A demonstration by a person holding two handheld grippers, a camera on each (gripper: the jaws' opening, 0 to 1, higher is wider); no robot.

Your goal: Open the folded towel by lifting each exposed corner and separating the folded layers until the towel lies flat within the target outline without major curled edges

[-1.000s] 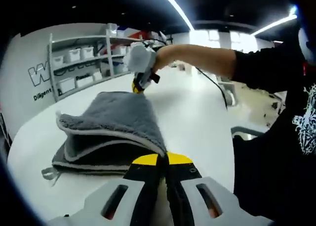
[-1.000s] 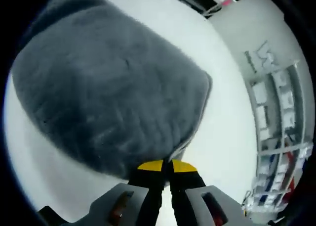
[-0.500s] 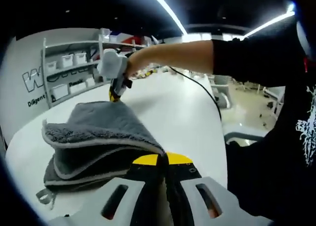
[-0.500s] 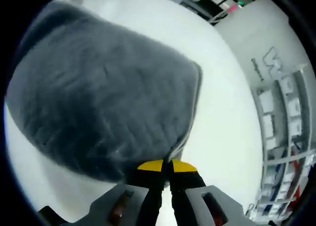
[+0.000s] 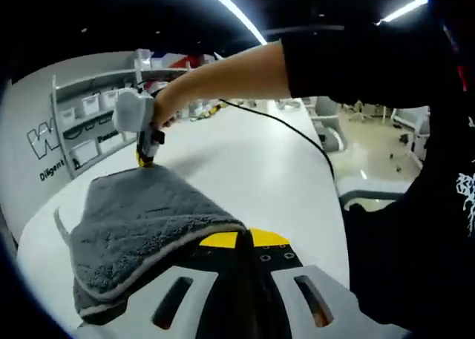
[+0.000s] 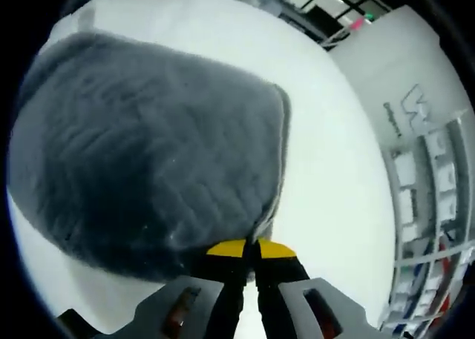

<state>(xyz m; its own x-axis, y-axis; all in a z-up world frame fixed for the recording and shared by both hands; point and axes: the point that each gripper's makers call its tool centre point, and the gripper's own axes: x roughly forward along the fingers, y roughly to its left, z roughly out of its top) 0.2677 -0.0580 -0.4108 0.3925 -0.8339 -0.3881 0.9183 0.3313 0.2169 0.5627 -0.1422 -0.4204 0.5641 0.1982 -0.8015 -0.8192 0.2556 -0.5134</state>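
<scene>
- Left gripper (image 5: 248, 239) clamped on towel (image 5: 141, 220) corner, raised to peel the top layer.
- Right gripper (image 6: 247, 248) pinched tight on the edge at 10 o'clock (keeping the layer taut above the table (image 5: 245, 161)).

towel (image 5: 141, 220) | grey, plush | folded, top layer lifted | white table (image 5: 252, 168)

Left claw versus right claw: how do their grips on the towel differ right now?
The left claw pinches the grey towel at the near corner, by the person's body; the right claw grips the far corner, out toward the shelving. The left claw's corner shows a pale stitched hem; at the right claw the hem runs away along one side. Shared: both are shut on the top layer, holding it raised off the white table.
</scene>
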